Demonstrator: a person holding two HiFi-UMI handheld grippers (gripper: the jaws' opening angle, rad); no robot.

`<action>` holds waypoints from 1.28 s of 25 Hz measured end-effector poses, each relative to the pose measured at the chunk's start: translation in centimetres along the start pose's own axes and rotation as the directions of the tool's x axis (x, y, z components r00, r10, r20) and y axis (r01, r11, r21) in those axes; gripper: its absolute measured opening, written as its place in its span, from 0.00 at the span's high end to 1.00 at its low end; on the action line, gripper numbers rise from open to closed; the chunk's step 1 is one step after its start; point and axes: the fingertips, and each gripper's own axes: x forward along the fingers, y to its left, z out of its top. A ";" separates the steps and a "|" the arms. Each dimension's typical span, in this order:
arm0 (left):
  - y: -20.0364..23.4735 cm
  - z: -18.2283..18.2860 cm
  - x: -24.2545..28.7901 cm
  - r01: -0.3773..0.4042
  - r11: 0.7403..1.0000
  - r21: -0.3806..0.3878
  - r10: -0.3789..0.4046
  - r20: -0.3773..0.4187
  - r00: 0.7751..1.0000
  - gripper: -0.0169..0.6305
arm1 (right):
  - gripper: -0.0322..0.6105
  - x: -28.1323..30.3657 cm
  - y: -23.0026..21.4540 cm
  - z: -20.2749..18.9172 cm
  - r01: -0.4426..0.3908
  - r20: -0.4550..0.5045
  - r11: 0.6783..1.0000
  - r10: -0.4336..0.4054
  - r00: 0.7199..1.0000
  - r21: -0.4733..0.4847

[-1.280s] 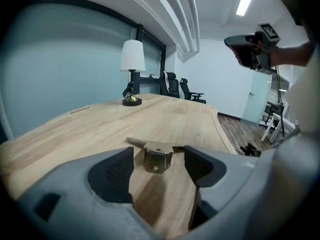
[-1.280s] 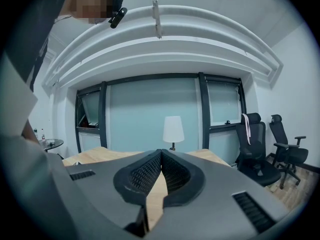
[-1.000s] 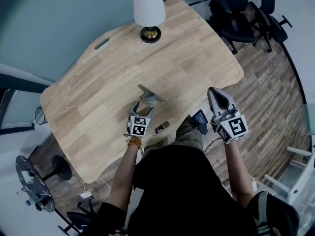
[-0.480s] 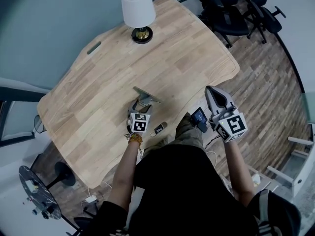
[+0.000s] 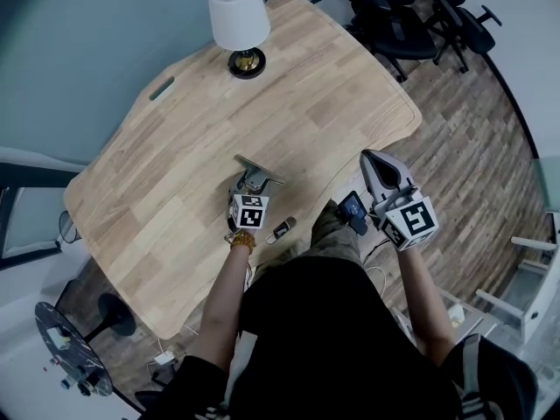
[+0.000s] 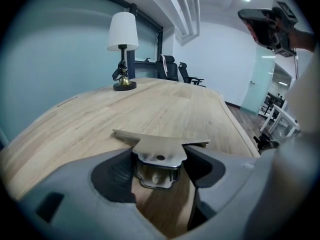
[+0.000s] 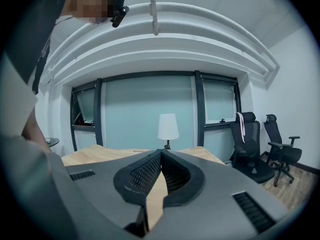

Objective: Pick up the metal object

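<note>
The metal object (image 5: 257,172) is a shiny bracket with a flat plate on top, near the front edge of the wooden table (image 5: 201,138). In the left gripper view the bracket (image 6: 159,156) sits between the two jaws, and my left gripper (image 5: 249,187) is shut on its lower part. Whether it rests on the wood or hangs just above it is unclear. My right gripper (image 5: 378,170) is held off the table's front right edge, above the floor, shut with nothing in it (image 7: 160,171).
A white-shaded lamp (image 5: 236,24) stands at the table's far side, with a slot (image 5: 161,88) in the top to its left. A small dark item (image 5: 282,229) lies at the front edge. Black office chairs (image 5: 411,16) stand at the far right.
The head camera has shifted, so the whole scene sits a little higher and further left in the picture. Both grippers keep their places relative to the table and the bracket.
</note>
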 end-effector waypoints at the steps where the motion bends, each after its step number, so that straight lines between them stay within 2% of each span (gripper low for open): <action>1: 0.1 0.1 -0.1 -0.005 1.000 -0.001 0.005 0.003 1.000 0.51 | 0.95 0.0 0.1 0.1 -0.001 0.001 1.000 0.001 1.000 0.003; 9: 0.0 0.2 -0.9 0.005 1.000 -0.013 -0.005 0.031 1.000 0.51 | 0.95 -0.1 0.5 0.3 0.000 0.016 0.999 -0.001 1.000 0.032; 13: -0.1 0.2 -1.6 0.011 1.000 -0.026 -0.010 0.047 0.999 0.51 | 0.95 -0.2 0.5 -0.1 -0.004 0.006 1.000 0.004 1.000 -0.001; 20: 0.5 3.1 -5.1 -0.009 0.999 -0.039 0.014 0.141 0.990 0.51 | 0.95 0.8 1.6 0.5 -0.035 0.021 0.999 0.035 0.999 -0.006; 28: 1.5 7.3 -10.6 -0.047 0.998 -0.043 0.057 0.276 0.959 0.51 | 0.95 2.3 3.0 1.4 -0.071 0.035 0.997 0.070 0.997 0.008; 32: 2.0 9.9 -13.5 -0.064 0.997 -0.041 0.074 0.351 0.934 0.51 | 0.95 2.8 3.8 1.3 -0.090 0.035 0.996 0.090 0.995 -0.019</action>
